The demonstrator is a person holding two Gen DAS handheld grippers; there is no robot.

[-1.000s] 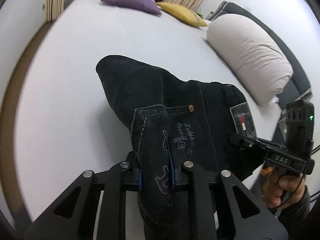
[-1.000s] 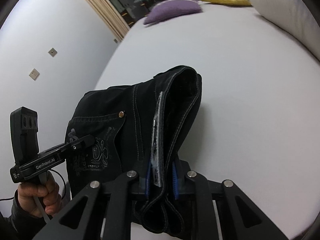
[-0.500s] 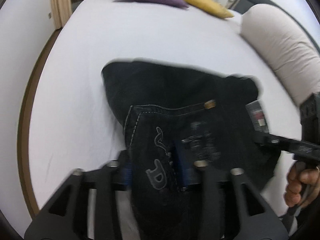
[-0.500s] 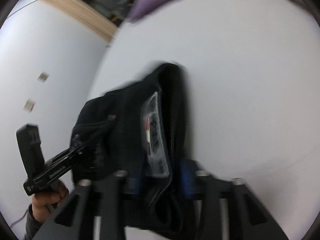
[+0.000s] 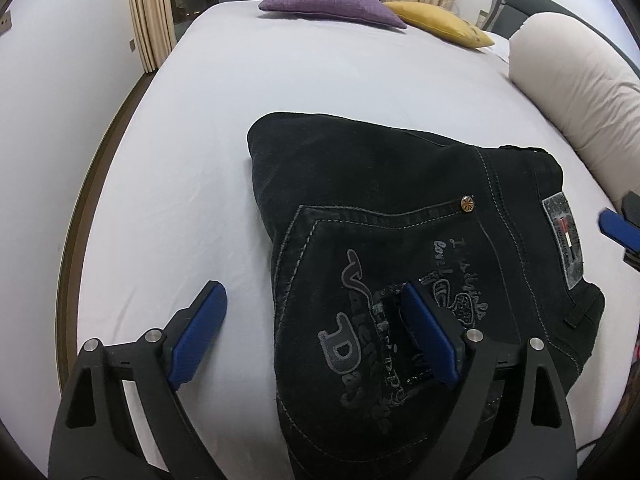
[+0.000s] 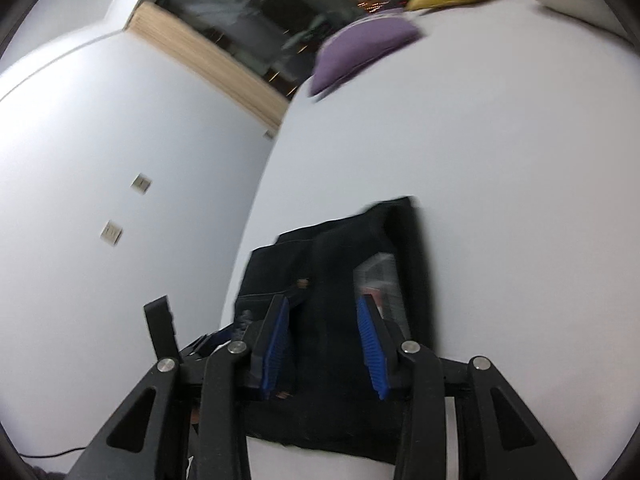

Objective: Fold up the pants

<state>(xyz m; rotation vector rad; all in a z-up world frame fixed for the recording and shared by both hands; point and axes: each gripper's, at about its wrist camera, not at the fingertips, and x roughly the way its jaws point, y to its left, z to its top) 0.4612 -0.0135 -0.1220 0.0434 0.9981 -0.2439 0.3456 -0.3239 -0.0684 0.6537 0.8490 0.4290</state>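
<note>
Pants (image 5: 400, 216), black denim already doubled into a compact bundle, lie near the front edge of a white bed (image 5: 320, 64), back pocket and waistband patch facing up. The left gripper (image 5: 316, 332) hovers over the near end of the bundle with its jaws spread wide, one blue pad out over the sheet and the other over the printed pocket, gripping nothing. The right gripper (image 6: 326, 346), seen in a blurred view, is also parted, its blue pads straddling the waistband side of the pants (image 6: 344, 280) without pinching the cloth. A purple cushion (image 5: 332, 8) and a yellow cushion (image 5: 440, 26) sit at the far end of the bed, a pale bolster (image 5: 576, 80) along the right. With both tools loose, the stiff denim looks free to spring open, and a pad catching on the pocket edge or waistband as a gripper pulls away could drag the top layer askew.
</note>
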